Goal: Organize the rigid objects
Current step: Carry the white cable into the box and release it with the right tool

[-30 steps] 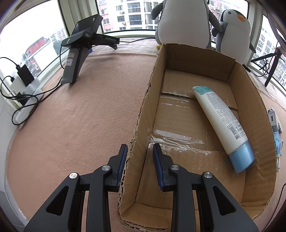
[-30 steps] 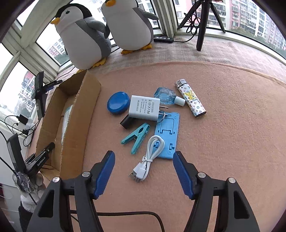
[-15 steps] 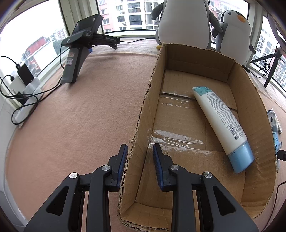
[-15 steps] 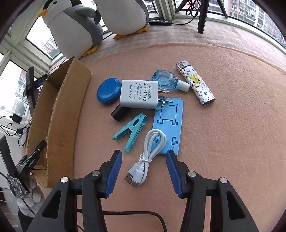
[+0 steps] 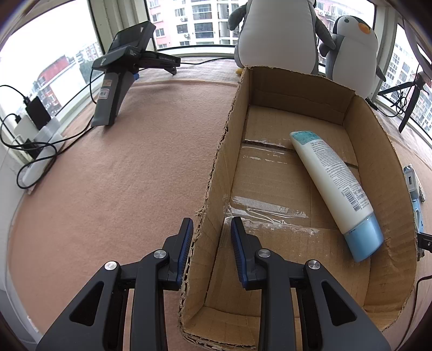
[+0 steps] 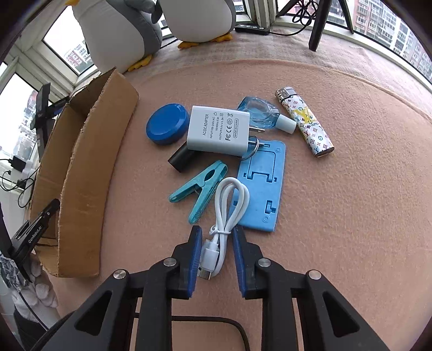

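A cardboard box lies open on the pink cloth with a white and blue tube inside. My left gripper is shut over the box's near left wall, one finger outside and one inside. Right of the box lie a white USB cable, a teal clothes peg, a blue phone stand, a white adapter, a blue lid, a small blue bottle and a patterned lighter. My right gripper points down; its jaws are closing on the cable's plug end, pads against it.
Two plush penguins stand behind the box by the windows. A spare gripper on a stand and a power strip with cables sit at the far left. A black tripod leg stands at the back right. A small black block lies under the adapter.
My right gripper has dropped toward the cloth and its jaws have narrowed from wide apart to either side of the white cable. The left gripper and the box have not moved.
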`<state>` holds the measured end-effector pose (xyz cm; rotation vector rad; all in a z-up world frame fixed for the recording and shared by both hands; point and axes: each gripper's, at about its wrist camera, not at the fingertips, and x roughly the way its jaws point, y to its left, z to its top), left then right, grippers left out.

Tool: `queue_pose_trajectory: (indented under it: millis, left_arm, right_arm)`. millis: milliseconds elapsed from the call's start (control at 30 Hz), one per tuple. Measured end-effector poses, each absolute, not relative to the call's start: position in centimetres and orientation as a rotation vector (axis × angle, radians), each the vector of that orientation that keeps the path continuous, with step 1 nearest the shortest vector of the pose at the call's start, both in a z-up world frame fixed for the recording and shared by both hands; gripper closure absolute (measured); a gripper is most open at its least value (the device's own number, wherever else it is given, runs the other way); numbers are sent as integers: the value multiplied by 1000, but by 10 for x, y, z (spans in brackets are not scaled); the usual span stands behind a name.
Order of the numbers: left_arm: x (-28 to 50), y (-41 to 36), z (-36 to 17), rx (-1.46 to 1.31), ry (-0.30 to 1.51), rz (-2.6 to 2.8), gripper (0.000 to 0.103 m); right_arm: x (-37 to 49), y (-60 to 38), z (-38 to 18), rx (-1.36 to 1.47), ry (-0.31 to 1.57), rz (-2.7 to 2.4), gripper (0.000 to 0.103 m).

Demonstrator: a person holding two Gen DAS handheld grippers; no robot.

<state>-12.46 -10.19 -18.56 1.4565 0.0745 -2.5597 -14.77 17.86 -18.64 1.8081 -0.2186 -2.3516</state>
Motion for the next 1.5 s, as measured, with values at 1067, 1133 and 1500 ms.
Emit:
queue_pose_trajectory:
  millis: [1067,1133,1500]
  left_arm:
    - [-123,-102,-186,1447,76,-2563,76]
    - [-122,-102,-186,1446,73,-2563,76]
    - [-122,-102,-186,1444,67,-2566,76]
  right_arm:
    - [-189,88,-90,1413,-153,-2371,89]
    - [-195,73,-93,1409,-122,-2356,89]
    - [-219,32,-120,1446,-25,-2336,89]
